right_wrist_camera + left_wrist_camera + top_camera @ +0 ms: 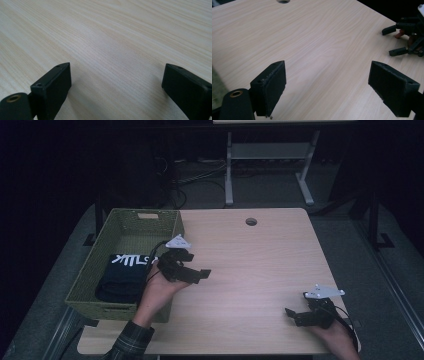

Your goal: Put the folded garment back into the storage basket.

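The bench (pixel 260 260) is pale wood grain with a round cable hole (pixel 251 221) at its far edge, set in a dim room where another desk's white legs (pixel 229 170) stand on grey floor. A green woven basket (pixel 125 222) sits just left of the left gripper (pixel 192 272), and a folded dark garment (pixel 122 277) with white print lies inside it, behind those fingers rather than between them. The right gripper (pixel 295 316) hovers near the bench's front edge. Both pairs of fingers stand wide and hold nothing. The risk, I judge: reaching back blind, a finger could snag the basket's rim and tip it.
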{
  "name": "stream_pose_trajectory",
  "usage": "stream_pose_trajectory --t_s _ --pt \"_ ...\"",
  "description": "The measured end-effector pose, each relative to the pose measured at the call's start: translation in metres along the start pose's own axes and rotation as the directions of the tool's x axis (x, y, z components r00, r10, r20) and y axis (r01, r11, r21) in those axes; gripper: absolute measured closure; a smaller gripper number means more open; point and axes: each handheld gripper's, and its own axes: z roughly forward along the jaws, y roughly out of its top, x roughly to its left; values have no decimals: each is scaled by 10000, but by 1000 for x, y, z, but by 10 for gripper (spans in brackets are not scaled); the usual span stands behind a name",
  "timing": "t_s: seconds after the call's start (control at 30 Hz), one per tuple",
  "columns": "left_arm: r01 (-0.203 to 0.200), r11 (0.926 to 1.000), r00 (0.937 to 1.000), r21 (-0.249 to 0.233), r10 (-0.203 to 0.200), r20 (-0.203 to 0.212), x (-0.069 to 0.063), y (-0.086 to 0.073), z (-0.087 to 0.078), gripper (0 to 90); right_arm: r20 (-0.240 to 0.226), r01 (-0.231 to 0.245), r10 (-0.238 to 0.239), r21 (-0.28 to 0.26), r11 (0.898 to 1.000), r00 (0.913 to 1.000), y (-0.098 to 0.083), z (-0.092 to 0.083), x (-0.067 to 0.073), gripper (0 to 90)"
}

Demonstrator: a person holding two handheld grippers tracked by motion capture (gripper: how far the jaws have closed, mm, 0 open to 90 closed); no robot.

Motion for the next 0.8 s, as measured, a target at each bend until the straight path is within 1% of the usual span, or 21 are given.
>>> stream_pose_trajectory --t_s 0.03,0.1,0.23,0.27,0.3,0.33,0.37,0.53,0.63,0.7,0.73,0.8 --pt "0 10000 10000 0 0 0 0 0 0 145 0 0 0 0 10000 10000 0 0 0 85" --pt "-108 9999 9999 -29 108 131 -5 -1 7 145 12 0 0 8 10000 10000 0 0 0 85" --pt "-285 9996 9993 1 284 232 -14 -6 19 145 21 5 -5 13 10000 10000 0 0 0 85" --pt "-228 9997 9994 -48 229 245 -17 -7 22 145 18 -1 1 -9 10000 10000 0 0 0 85" --pt "-262 9996 9992 -45 263 298 -20 -9 25 145 10 4 -4 -1 10000 10000 0 0 0 85" --pt "-408 9992 9987 2 407 305 -24 -12 30 145 -5 7 -7 1 10000 10000 0 0 0 85" --pt "-408 9992 9987 2 407 305 -24 -12 30 145 -5 7 -7 1 10000 10000 0 0 0 85" --pt "-454 9989 9984 -153 459 342 -30 -25 45 145 0 1 -1 2 10000 10000 0 0 0 85" --pt "-378 9991 9979 -198 387 511 -32 -34 53 145 -6 8 -8 5 10000 10000 0 0 0 85" --pt "-472 9988 9979 -151 478 427 -34 -39 57 145 8 6 -6 2 10000 10000 0 0 0 85" --pt "-588 9982 9977 -119 592 342 -34 -41 59 145 6 15 -15 -1 10000 10000 0 0 0 85" --pt "-743 9972 9967 29 741 316 -36 -45 63 145 4 23 -23 -3 10000 10000 0 0 0 85"
